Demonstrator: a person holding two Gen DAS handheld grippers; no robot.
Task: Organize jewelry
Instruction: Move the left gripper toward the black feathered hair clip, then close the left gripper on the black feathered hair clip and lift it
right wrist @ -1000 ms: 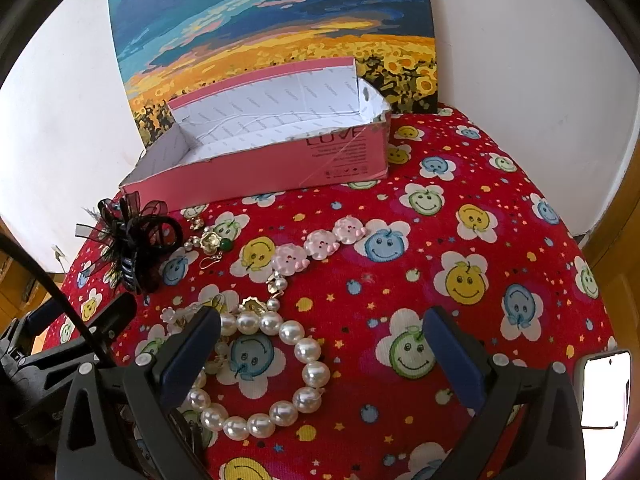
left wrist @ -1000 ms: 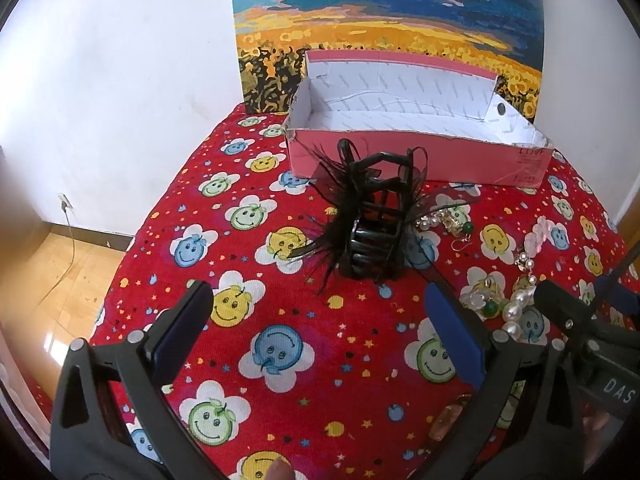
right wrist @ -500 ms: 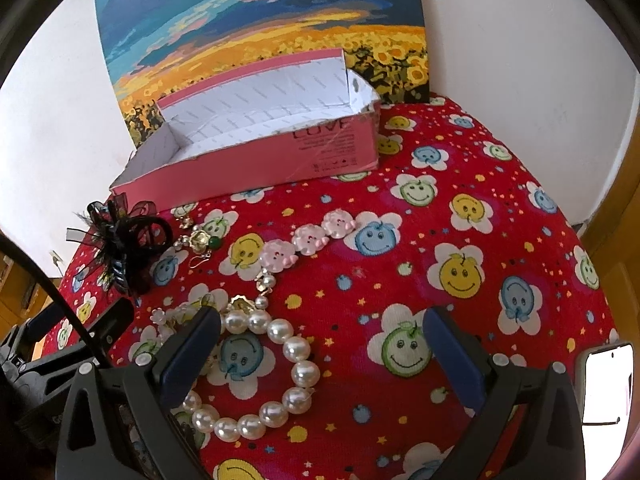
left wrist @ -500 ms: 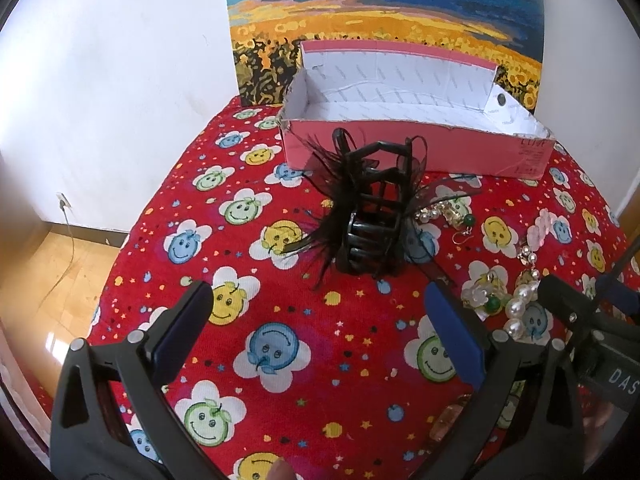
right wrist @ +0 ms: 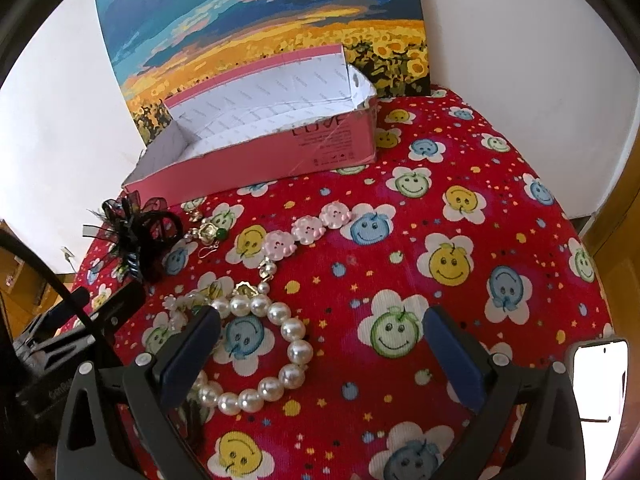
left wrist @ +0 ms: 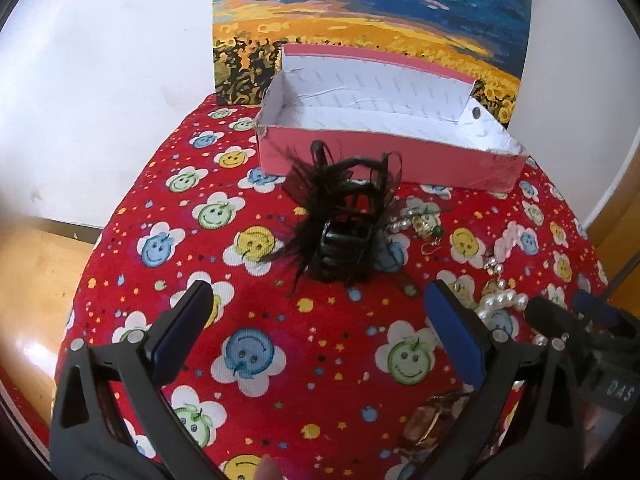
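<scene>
A black feathered hair claw (left wrist: 344, 228) lies on the red smiley cloth in front of an open pink box (left wrist: 384, 160); both also show in the right wrist view, the claw (right wrist: 138, 236) and the box (right wrist: 256, 152). My left gripper (left wrist: 320, 332) is open and empty, a little short of the claw. A pearl bracelet (right wrist: 276, 356) lies just ahead of my right gripper (right wrist: 320, 356), which is open and empty. A pink flower bracelet (right wrist: 308, 228) and a gold and green earring (right wrist: 208, 234) lie between the claw and the pearls.
A sunflower painting (left wrist: 372, 28) leans on the white wall behind the box. The round table's cloth (right wrist: 460, 208) drops off at the left and right edges. An amber piece (left wrist: 434, 420) lies under my left gripper's right finger.
Both grippers have drawn back and risen slightly. The claw and box sit farther off in the left view. The pearls sit closer under the right gripper's left finger.
</scene>
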